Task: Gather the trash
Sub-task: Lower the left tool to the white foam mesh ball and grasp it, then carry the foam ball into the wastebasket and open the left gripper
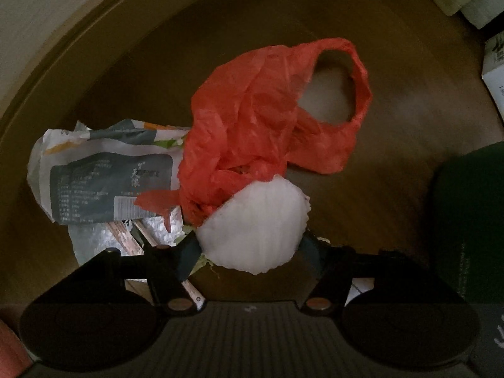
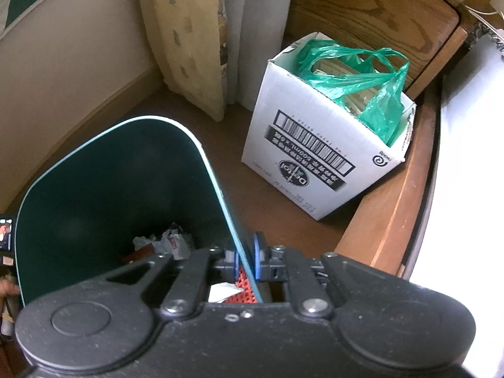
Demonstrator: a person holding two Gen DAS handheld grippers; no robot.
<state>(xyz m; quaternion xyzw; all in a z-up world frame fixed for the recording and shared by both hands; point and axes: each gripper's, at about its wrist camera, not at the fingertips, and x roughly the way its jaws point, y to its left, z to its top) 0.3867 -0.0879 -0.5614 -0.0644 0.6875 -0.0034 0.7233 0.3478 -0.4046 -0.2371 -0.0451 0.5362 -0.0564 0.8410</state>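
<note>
**Foam wrap pinched on the left, bin rim pinched on the right**

Much is hidden. In the left wrist view the room is dim; the print on the wrapper (image 1: 104, 176) cannot be read, and the scraps under the left gripper (image 1: 250, 245) at 7 o'clock are hard to make out. A dark green shape (image 1: 469, 220) is cut off at 3 o'clock. In the right wrist view the gripper body covers the near part of the bin (image 2: 119, 189).

The left gripper's fingers are spread around a white foam wrap (image 1: 255, 223) and press its two sides, holding it. The wrap lies between the fingertips, touching the red bag (image 1: 261, 116), which spreads from it toward 1 o'clock over the brown floor (image 1: 393, 189). The wrapper lies at 9 o'clock, partly under the bag.

The right gripper (image 2: 247, 260) is pressed together on the bin's rim, blue pads on either side of the wall. Inside the bin lie crumpled white scraps (image 2: 171, 242). At 1 o'clock a white box (image 2: 315, 160) holds a green bag (image 2: 362, 82).
</note>
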